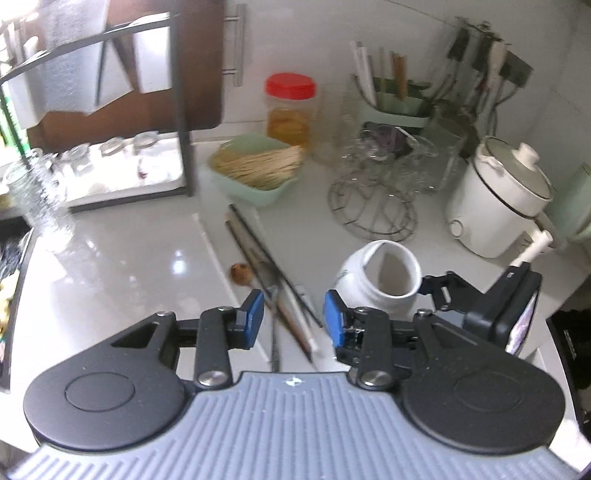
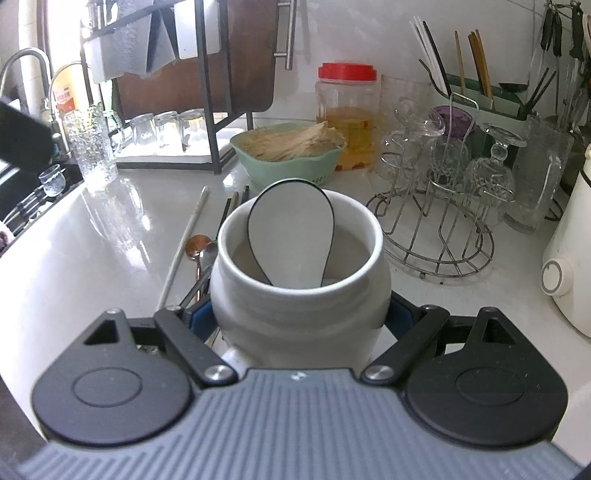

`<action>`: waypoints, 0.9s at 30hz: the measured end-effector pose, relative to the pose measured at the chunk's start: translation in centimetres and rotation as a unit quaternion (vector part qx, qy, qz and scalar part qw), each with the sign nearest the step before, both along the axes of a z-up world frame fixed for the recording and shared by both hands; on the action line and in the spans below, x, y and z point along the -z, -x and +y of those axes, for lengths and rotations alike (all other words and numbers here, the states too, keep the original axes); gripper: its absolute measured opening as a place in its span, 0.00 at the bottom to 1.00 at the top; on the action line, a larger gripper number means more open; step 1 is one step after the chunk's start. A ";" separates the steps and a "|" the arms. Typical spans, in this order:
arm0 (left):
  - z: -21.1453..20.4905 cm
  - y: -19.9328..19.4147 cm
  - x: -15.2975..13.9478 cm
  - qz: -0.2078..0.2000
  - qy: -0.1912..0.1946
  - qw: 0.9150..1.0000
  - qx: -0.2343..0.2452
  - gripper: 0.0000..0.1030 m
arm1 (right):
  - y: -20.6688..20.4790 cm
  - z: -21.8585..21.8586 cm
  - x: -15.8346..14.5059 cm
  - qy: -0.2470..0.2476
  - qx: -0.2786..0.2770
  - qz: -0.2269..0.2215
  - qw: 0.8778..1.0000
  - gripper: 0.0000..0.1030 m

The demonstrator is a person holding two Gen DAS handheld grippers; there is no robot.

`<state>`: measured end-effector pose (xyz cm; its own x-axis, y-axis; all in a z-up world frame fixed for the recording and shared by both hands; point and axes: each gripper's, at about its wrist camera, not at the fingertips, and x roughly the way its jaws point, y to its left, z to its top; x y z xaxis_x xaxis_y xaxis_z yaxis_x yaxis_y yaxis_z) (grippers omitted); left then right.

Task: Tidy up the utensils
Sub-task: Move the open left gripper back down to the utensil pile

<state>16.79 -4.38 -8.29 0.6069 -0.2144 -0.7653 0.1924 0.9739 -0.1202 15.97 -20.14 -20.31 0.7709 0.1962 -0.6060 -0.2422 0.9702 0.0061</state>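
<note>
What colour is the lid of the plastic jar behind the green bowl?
Red. The lid shows best in the right wrist view.

Before me a glossy white countertop (image 2: 110,229) throws back bright daylight — white tiled wall (image 2: 391,44) behind, a dark wooden cabinet door (image 2: 243,55) with a steel bar handle (image 2: 290,33), a curved faucet (image 2: 22,70) at my far left.

Red-lidded jar (image 2: 347,114) behind green bowl (image 2: 288,162); wire glass rack (image 2: 439,229) right; white cooker (image 1: 498,195) beyond.
</note>
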 end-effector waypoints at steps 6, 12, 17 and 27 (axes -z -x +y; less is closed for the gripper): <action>1.8 -1.1 0.9 0.025 -0.009 0.999 -0.041 0.42 | -0.2 0.0 -0.1 0.002 -0.002 0.007 1.000 0.88; 3.5 -2.5 2.8 0.034 0.000 0.996 -0.086 0.42 | -0.3 0.0 0.0 0.001 -0.005 0.008 1.000 0.89; 5.1 -4.0 5.3 0.056 0.025 0.992 -0.107 0.42 | -0.5 0.3 -0.2 0.006 0.004 0.013 1.000 0.88; 4.9 -9.0 12.0 0.107 0.084 0.990 -0.036 0.41 | -1.0 0.6 -0.4 0.010 0.014 0.031 0.999 0.88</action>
